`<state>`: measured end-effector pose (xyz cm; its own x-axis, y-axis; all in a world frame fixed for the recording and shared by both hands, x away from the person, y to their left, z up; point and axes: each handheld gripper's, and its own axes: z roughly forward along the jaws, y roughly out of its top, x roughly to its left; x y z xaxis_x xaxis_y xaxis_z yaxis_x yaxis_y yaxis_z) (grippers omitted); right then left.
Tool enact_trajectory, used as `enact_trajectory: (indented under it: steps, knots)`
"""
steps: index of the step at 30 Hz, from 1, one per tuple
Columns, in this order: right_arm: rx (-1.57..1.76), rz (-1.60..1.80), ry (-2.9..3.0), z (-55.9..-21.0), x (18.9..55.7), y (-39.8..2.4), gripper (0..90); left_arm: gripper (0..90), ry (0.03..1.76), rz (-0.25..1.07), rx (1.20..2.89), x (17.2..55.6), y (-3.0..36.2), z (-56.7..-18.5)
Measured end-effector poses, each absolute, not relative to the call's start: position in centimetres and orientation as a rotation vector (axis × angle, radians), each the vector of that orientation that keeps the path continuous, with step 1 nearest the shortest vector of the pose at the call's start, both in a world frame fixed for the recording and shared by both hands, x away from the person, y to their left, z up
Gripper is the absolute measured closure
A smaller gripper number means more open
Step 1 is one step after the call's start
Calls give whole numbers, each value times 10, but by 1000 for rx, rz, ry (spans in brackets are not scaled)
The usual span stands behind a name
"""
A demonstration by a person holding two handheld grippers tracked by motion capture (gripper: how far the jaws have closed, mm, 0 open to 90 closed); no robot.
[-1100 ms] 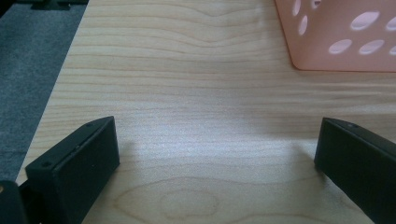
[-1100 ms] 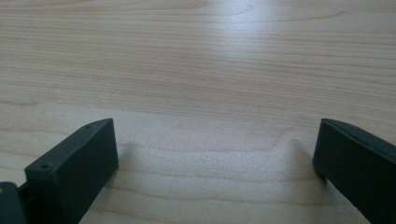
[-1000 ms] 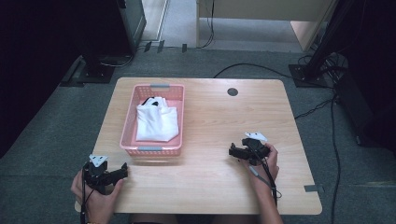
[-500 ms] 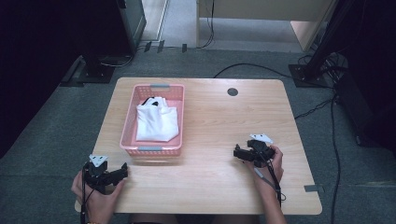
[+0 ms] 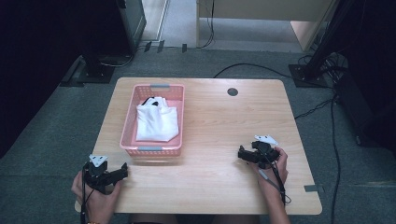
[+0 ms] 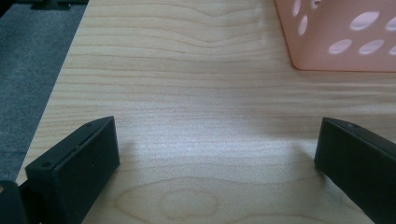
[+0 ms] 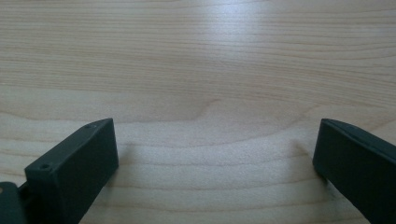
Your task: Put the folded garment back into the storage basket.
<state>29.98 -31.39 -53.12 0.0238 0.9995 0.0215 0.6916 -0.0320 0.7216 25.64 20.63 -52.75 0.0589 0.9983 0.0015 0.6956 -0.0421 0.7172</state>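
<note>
While both grippers [image 5: 122, 171] [image 5: 241, 154] are held agape near the basket [image 5: 128, 133], its thin rim could be tipped if snagged during reach for the cloth [image 5: 157, 122].

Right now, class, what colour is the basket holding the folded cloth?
The basket is pink; the high view shows it best, with the white cloth inside.

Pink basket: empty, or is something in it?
Not empty. The pink basket holds a folded white cloth with something small and black at its far end.
</note>
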Motion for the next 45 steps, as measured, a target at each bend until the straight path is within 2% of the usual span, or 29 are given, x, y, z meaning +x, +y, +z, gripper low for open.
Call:
enact_trajectory:
  steps: [45]
  knots:
    - [1828, 726, 1648, -532, 272, -362, 0, 0, 1691, 717, 1795, 256, 206, -527]
